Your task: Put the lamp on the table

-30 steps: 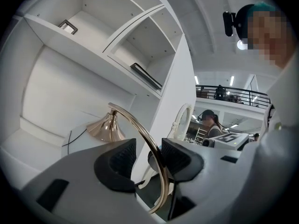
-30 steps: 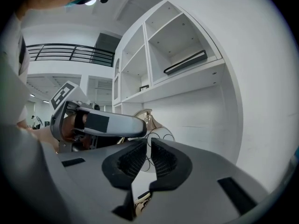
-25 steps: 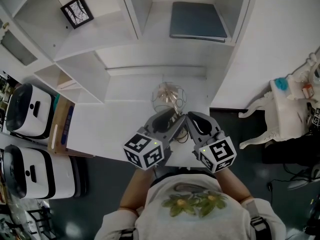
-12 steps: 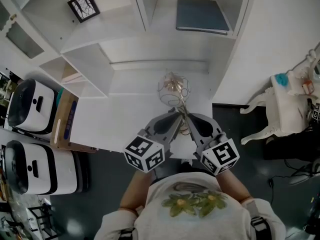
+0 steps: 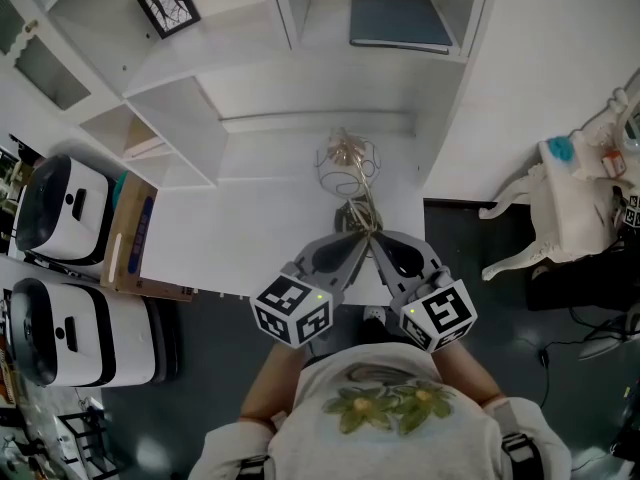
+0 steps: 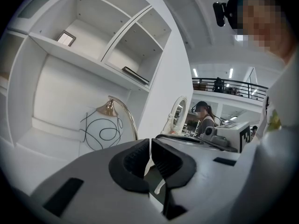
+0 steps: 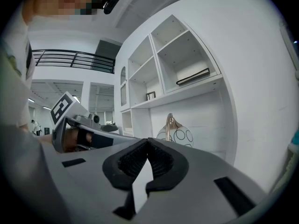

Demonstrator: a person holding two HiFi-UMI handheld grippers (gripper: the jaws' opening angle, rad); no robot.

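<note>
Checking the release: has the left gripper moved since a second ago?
Yes. The left gripper has pulled back toward the person: the arm of the lamp no longer runs between its jaws, and the shelf unit looks farther off.

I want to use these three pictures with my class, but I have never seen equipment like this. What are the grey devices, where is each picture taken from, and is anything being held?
No robot here: a person holds a two-jaw gripper in each hand. The overhead picture comes from a camera on the person's head; the other two come from cameras riding on the grippers. The left gripper and right gripper both have jaws together, nothing between. The lamp, gold stem and wire shade, stands on the white table, apart from both.
</note>
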